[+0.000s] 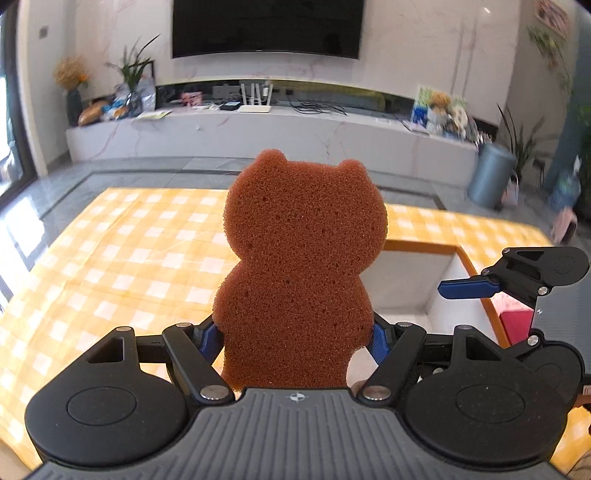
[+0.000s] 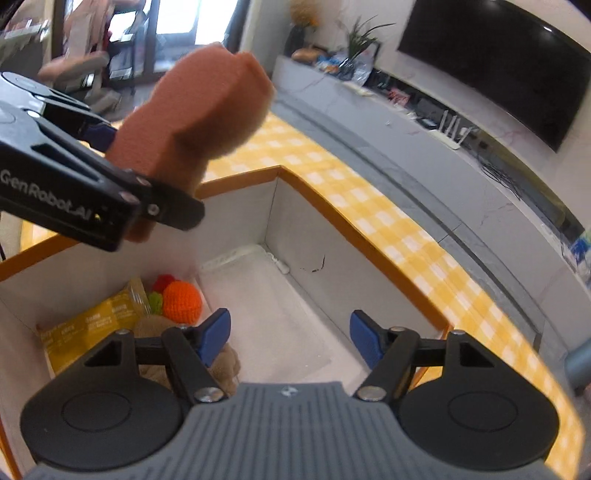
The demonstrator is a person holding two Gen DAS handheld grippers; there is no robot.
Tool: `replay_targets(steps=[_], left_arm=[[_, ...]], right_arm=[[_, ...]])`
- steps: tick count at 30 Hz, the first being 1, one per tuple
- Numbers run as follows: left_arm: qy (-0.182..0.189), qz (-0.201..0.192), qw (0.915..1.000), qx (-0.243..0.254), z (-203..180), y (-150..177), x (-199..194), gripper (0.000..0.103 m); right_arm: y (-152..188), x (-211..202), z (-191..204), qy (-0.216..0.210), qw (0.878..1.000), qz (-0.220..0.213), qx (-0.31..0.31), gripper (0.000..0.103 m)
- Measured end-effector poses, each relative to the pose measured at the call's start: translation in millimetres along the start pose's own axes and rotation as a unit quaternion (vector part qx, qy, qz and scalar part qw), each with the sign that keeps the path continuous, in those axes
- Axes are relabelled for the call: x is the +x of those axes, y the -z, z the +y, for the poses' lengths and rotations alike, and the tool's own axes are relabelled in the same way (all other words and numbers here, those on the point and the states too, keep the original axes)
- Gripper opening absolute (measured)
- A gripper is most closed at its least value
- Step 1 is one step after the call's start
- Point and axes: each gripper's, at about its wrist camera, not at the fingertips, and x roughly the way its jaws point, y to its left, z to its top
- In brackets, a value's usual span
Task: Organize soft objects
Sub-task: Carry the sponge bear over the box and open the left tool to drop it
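Left wrist view: a brown, porous sponge [image 1: 301,266] cut in the outline of a bear, with two small ears, a round head and a broader body, stands upright above the desk [image 1: 122,251], which is covered in a yellow-and-white check. The left claw [image 1: 297,341] pinches the sponge's lower body between its blue pads [image 1: 211,341]. To the right lies a white box [image 1: 439,280] with an orange rim; only a corner of its inside shows here, with something red at the far right edge. The right claw [image 1: 476,288] reaches in from the right above the box, one blue pad visible. Behind the desk are a TV [image 1: 266,27] and a low shelf. Right wrist view: the sponge [image 2: 192,114] appears edge-on and blurred at upper left, showing its thickness, held by the left claw [image 2: 122,158] above the near-left part of the box [image 2: 332,218]. This view looks down into the box, where a divider separates two compartments: the right one shows only its white floor, while the left one holds an orange knitted ball [image 2: 183,300], a yellow packet [image 2: 96,325], a red and a green item, and a tan plush [image 2: 221,365]. The right claw [image 2: 290,338] is spread, nothing between its pads.
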Motion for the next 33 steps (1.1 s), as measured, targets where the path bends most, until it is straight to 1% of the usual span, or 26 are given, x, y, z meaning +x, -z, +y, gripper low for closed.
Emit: replay_targets(steps=[3,4,6,8,10,12,14,16,18,20,21,22,23,24,26,27,29,30,31,32,33], left_arm=[[-0.009,0.014,0.9986,0.050,-13,0,9,0.085],[-0.009,0.020,0.9975,0.067,-17,0,14,0.085],[-0.009,0.028,0.9932,0.113,-24,0,24,0.085],[-0.011,0.030,0.9854,0.167,-29,1,34,0.085],[-0.015,0.036,0.9774,0.208,-33,1,42,0.085],[0.001,0.049,0.9678,0.247,-39,2,49,0.085],[0.019,0.061,0.9526,0.297,-47,3,54,0.085],[0.033,0.073,0.9334,0.350,-56,6,61,0.085],[0.032,0.074,0.9159,0.393,-66,11,67,0.085],[0.031,0.078,0.9013,0.425,-74,14,74,0.085],[0.034,0.086,0.8956,0.435,-77,15,78,0.085],[0.042,0.094,0.8894,0.445,-81,17,81,0.085],[0.050,0.103,0.8811,0.459,-85,19,84,0.085],[0.056,0.114,0.8701,0.476,-83,19,85,0.085],[0.065,0.132,0.8446,0.515,-87,22,89,0.085],[0.066,0.140,0.8317,0.533,-90,25,92,0.085],[0.071,0.151,0.8078,0.565,-91,30,94,0.085],[0.075,0.154,0.7987,0.577,-90,32,96,0.085],[0.075,0.157,0.7911,0.586,-90,33,97,0.085],[0.070,0.158,0.7860,0.593,-89,34,100,0.085],[0.069,0.160,0.7830,0.597,-88,34,103,0.085]], right_arm=[[13,-2,-2,-0.008,0.999,-0.021,0.043,0.071],[16,-2,-2,-0.013,0.998,-0.026,0.049,0.071],[17,-6,-2,-0.013,0.998,-0.035,0.041,0.071],[18,-12,-2,0.000,0.999,-0.046,0.026,0.071],[21,-16,-6,0.015,0.998,-0.052,0.032,0.071],[26,-20,-12,0.016,0.997,-0.061,0.047,0.071],[31,-22,-18,0.006,0.996,-0.069,0.057,0.071],[32,-21,-21,0.004,0.996,-0.068,0.059,0.071],[32,-20,-24,0.011,0.996,-0.070,0.059,0.071],[31,-18,-27,0.007,0.995,-0.072,0.066,0.071],[31,-17,-28,0.004,0.995,-0.073,0.069,0.071],[31,-15,-28,0.002,0.995,-0.074,0.069,0.070],[32,-14,-28,0.003,0.995,-0.073,0.068,0.070],[32,-13,-27,0.006,0.995,-0.074,0.065,0.069],[33,-12,-28,0.027,0.995,-0.077,0.062,0.069],[33,-11,-29,0.030,0.994,-0.076,0.067,0.067],[33,-12,-32,0.023,0.993,-0.081,0.083,0.067],[33,-13,-34,0.020,0.993,-0.083,0.087,0.067],[33,-13,-34,0.017,0.992,-0.084,0.088,0.067],[33,-13,-34,0.016,0.993,-0.083,0.087,0.067],[34,-13,-36,0.016,0.993,-0.081,0.085,0.066]])
